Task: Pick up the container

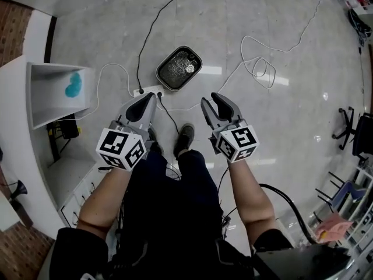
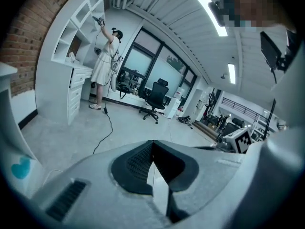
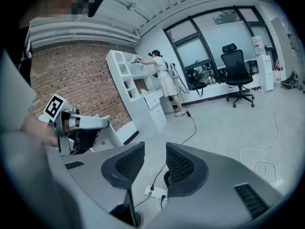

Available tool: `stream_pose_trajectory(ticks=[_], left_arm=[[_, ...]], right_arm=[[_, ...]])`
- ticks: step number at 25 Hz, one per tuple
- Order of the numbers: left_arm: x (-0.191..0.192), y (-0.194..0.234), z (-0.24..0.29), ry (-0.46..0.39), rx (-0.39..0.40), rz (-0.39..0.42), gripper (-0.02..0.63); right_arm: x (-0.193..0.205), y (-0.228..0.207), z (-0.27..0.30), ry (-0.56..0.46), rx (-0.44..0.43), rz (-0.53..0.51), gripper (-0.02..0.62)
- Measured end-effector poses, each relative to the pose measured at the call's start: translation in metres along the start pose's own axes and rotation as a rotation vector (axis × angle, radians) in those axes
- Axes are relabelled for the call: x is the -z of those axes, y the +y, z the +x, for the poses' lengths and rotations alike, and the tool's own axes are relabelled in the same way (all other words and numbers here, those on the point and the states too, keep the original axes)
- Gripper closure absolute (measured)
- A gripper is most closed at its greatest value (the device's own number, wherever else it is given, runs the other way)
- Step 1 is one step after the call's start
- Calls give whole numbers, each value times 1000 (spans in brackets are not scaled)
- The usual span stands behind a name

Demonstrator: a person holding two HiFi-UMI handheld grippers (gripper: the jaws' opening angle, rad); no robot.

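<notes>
The container [image 1: 179,67] is a black rounded tray with something pale and crumpled inside. It lies on the grey marble floor, a little beyond both grippers in the head view. My left gripper [image 1: 152,96] points toward its lower left side, jaws closed together with nothing between them [image 2: 152,144]. My right gripper [image 1: 209,98] hovers to the container's lower right. A clear gap stands between its ribbed pads [image 3: 155,149], and only floor and cable show through it. Neither gripper touches the container.
A white power strip [image 1: 148,90] with black and white cables lies just in front of the left gripper. A white shelf unit [image 1: 35,92] holding a turquoise object [image 1: 74,84] stands at the left. My shoe [image 1: 184,139] is below. A person [image 3: 164,78] works at far shelves beside an office chair [image 3: 237,80].
</notes>
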State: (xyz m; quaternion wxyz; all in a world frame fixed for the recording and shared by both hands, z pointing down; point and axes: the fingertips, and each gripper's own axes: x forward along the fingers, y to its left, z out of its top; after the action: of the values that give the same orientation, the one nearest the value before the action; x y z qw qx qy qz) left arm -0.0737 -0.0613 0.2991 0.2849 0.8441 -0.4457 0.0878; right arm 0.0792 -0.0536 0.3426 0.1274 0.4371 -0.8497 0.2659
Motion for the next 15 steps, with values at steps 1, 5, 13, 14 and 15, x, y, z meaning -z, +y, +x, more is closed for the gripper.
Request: stream_pose_trajectory(ticks=[1,5,13,14,15], left_arm=[[6,4,7,-4,8,-7,597],[40,26,29,-1,25,32,597],[129,97,61,11,-24,-33,597],[138,104,65,8,-22,-32,597],[149,112,70,6,-22,-30,597]], right_arm=[[12,-4,5,4,1,6,489],[66,-15,29,32,-2,40,474],[158,-35,91,81,-53,74,429],[169,-39,98,84,-61,74,424],[180,-43,106,88,-69,73,419]])
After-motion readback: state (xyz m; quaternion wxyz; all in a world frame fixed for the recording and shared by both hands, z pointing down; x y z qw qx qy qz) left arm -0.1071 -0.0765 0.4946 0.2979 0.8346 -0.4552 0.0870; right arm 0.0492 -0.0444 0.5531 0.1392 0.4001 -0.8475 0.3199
